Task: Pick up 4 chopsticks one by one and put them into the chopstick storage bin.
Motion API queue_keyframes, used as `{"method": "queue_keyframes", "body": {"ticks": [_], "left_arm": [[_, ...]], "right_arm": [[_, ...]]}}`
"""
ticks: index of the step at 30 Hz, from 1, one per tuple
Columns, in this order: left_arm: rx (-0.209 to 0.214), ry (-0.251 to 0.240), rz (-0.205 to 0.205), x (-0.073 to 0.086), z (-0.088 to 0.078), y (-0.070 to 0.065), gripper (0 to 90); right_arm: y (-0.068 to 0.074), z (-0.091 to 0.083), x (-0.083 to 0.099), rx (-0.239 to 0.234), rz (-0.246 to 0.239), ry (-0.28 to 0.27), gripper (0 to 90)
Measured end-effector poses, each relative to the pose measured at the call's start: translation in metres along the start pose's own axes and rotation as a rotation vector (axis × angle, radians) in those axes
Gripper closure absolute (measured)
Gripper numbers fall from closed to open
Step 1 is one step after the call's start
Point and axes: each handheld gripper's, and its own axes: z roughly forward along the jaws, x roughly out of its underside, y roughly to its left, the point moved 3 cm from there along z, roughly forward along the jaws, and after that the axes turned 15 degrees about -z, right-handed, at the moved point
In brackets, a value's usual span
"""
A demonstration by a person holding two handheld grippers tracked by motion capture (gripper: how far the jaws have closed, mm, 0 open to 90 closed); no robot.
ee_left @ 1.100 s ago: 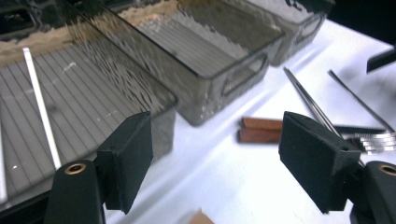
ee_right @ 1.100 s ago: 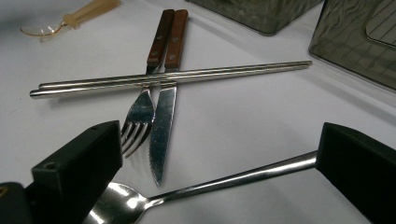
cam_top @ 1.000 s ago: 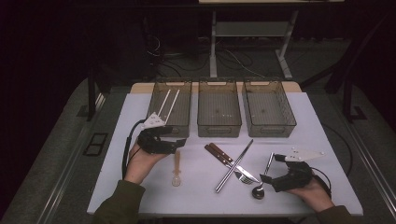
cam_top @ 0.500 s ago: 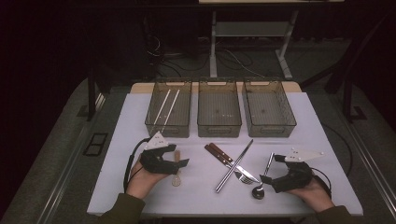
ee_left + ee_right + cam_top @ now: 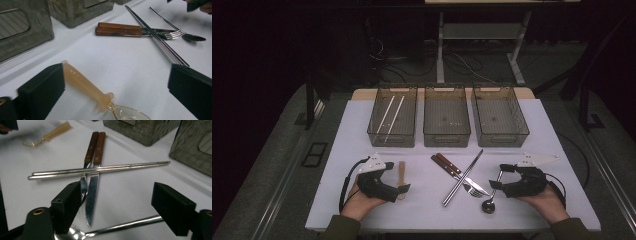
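Translucent amber plastic spoon [image 5: 86,86] between spread left jaws, just opening; steel spoon [image 5: 117,226] between right jaws, just closing.

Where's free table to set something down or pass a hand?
Bare cloth between the plastic spoon and the wood-handled knives. Also a strip right of the right bin, and the near edge between both hands. Crowded where the metal chopsticks cross the fork by the metal spoon.
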Motion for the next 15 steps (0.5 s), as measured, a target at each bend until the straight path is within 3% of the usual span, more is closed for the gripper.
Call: {"method": "queue_keyframes", "body": {"ticks": [7,15], "left_arm": [[0.007,0.022,0.017,0.0,0.003,-0.001,0.0],[0.001,0.039,0.028,0.0,0.007,-0.002,0.0]], "right_arm": [[-0.014,0.013,-0.011,-0.037,-0.005,0.012,48.0],[-0.024,0.029,-0.019,-0.041,-0.026,0.065,66.4]]}}
